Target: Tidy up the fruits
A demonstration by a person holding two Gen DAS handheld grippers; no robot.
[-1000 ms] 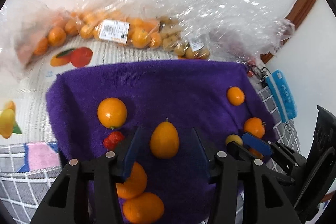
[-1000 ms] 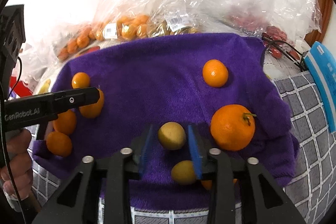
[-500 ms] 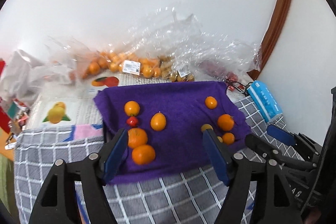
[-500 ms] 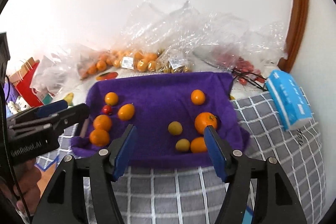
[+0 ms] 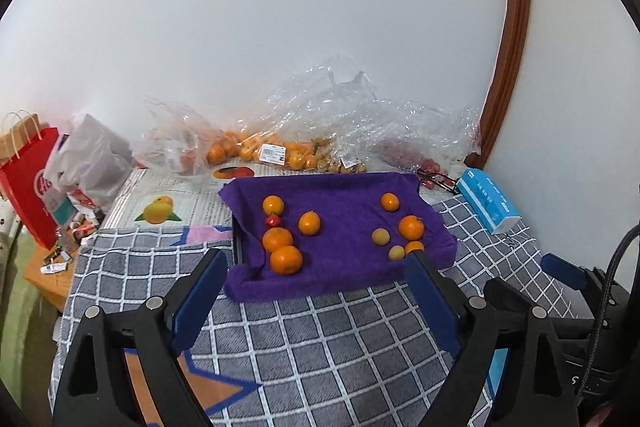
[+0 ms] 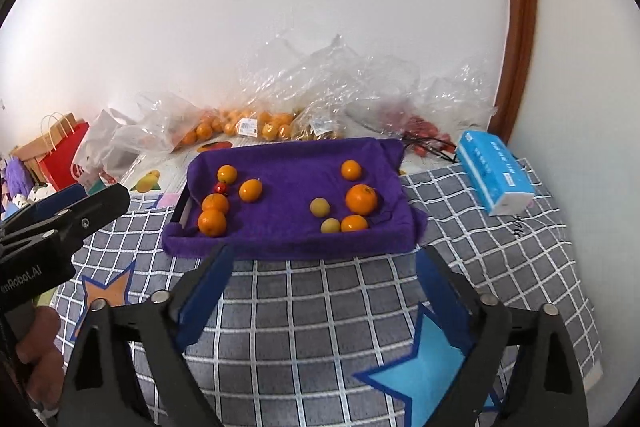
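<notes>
both the left gripper (image 5: 314, 293) and right gripper (image 6: 326, 287) have just spread wide with nothing between them, hanging over the grey checked cloth (image 6: 320, 307), while the fruits lie sorted in two clusters on the purple towel-lined tray (image 6: 292, 183), so retreat steadily without nudging it.

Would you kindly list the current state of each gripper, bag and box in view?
left gripper: open, empty, jaws just widened
right gripper: open, empty, jaws just widened
purple cloth: draped over a tray, fruit resting on it
clear bags: crumpled, holding fruit
tissue pack: lying flat
red paper bag: upright
</notes>
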